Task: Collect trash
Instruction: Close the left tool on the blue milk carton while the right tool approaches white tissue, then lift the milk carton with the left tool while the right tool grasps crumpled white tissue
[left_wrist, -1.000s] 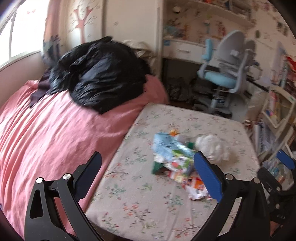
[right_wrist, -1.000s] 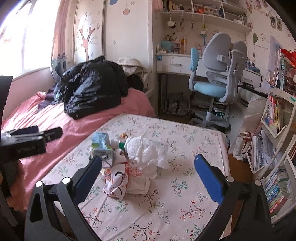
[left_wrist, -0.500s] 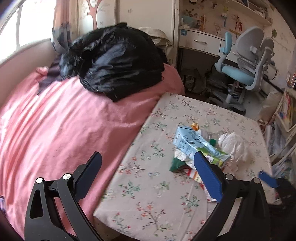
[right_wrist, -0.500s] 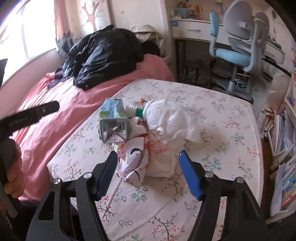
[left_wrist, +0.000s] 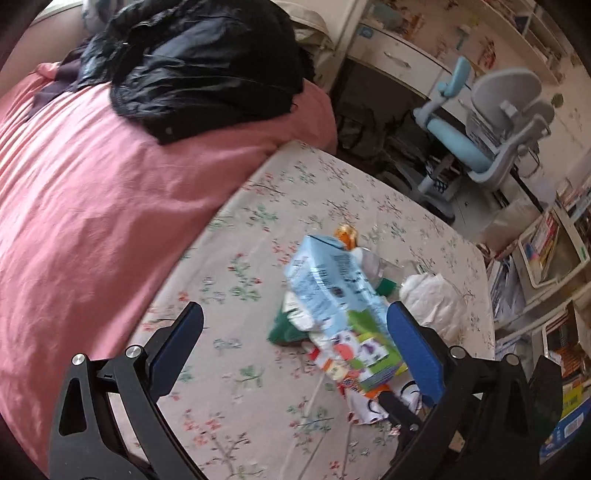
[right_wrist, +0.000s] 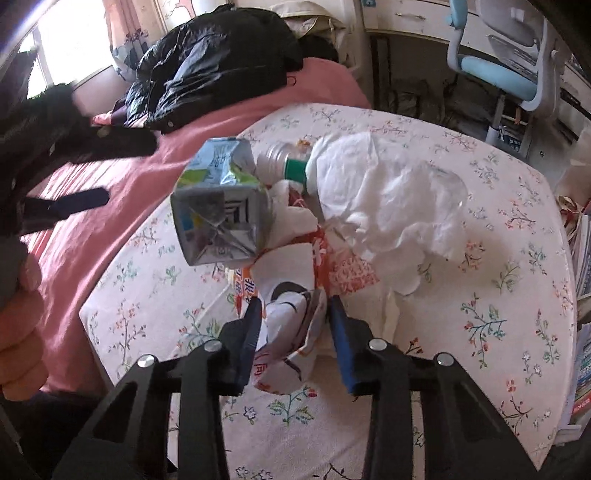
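Risk: right gripper (right_wrist: 293, 317), jaws just narrowing around crumpled wrapper (right_wrist: 291, 314), may snag only a loose flap, dragging carton (right_wrist: 218, 206) and tissue (right_wrist: 384, 199) across table (right_wrist: 498, 325); left gripper (left_wrist: 295, 339) released, idle

You can make out very little writing here. On the crumpled orange-and-white wrapper (right_wrist: 284, 295) lying on the tabletop, the right wrist view shows large orange Chinese characters, but they are creased and cut off, so you cannot read them with confidence. The blue-and-green drink carton (right_wrist: 218, 206) (left_wrist: 332, 291) carries printed lines on its side and blocks of fine print on its folded base; all of it is too blurred and small for you to read. Nothing else legible shows.
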